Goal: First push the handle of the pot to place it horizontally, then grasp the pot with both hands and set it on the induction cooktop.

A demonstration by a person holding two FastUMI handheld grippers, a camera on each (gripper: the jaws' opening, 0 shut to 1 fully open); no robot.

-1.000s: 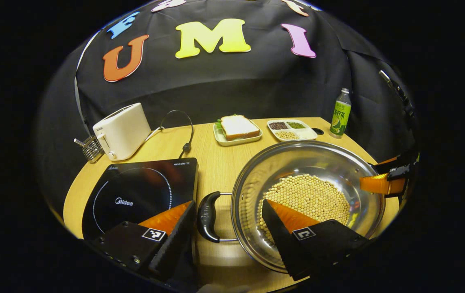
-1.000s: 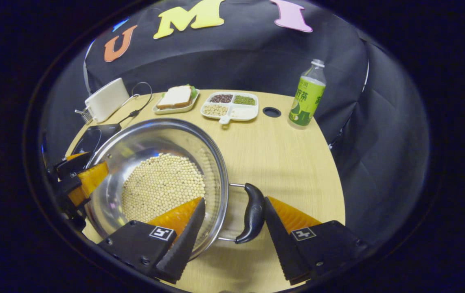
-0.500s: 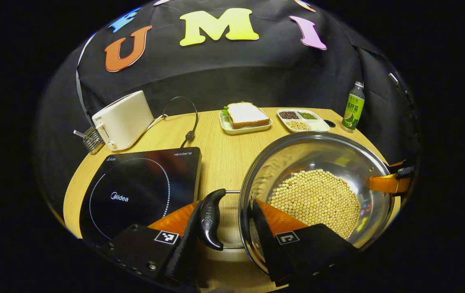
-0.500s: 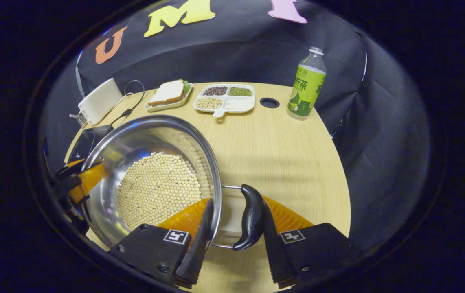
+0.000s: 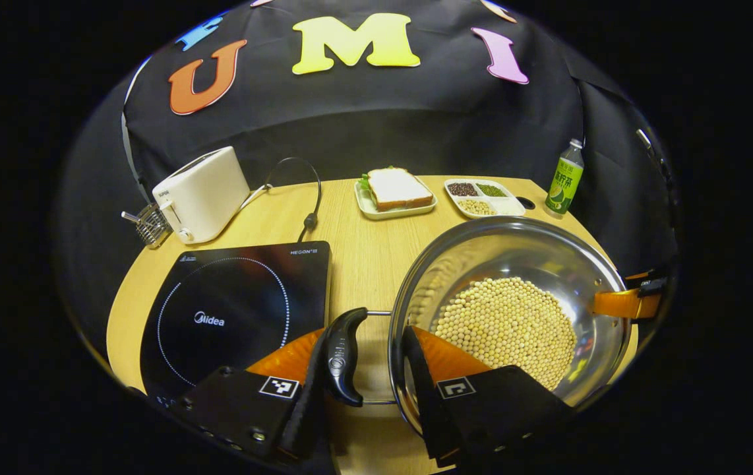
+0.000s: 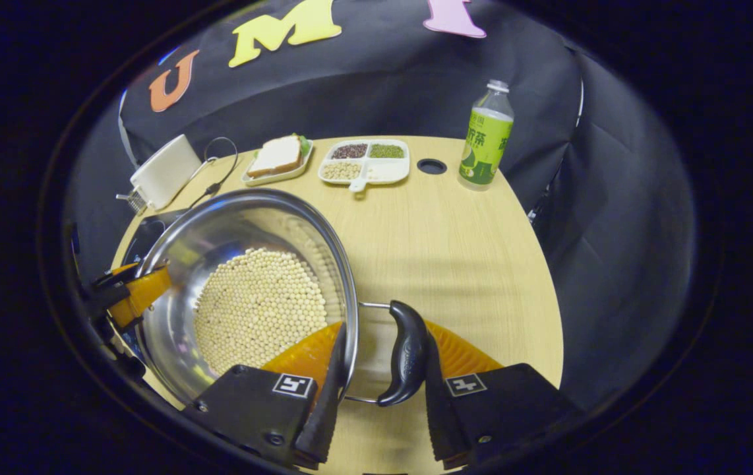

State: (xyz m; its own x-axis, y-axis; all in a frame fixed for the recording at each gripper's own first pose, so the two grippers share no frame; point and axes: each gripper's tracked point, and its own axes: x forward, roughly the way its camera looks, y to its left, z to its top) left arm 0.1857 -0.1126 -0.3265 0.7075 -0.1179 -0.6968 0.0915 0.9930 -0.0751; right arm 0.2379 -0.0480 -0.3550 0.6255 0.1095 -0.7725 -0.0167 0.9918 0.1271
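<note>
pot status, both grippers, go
Left gripper shut across pot rim and left handle. Right gripper likewise on right handle. Pot beside induction cooktop, not yet on it. Cooktop surface bare.

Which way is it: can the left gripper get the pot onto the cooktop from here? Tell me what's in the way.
Probably yes. The left gripper straddles the pot's left handle, one finger outside it, one inside the rim. The induction cooktop lies just beside, its top bare, with only bare table between.
</note>
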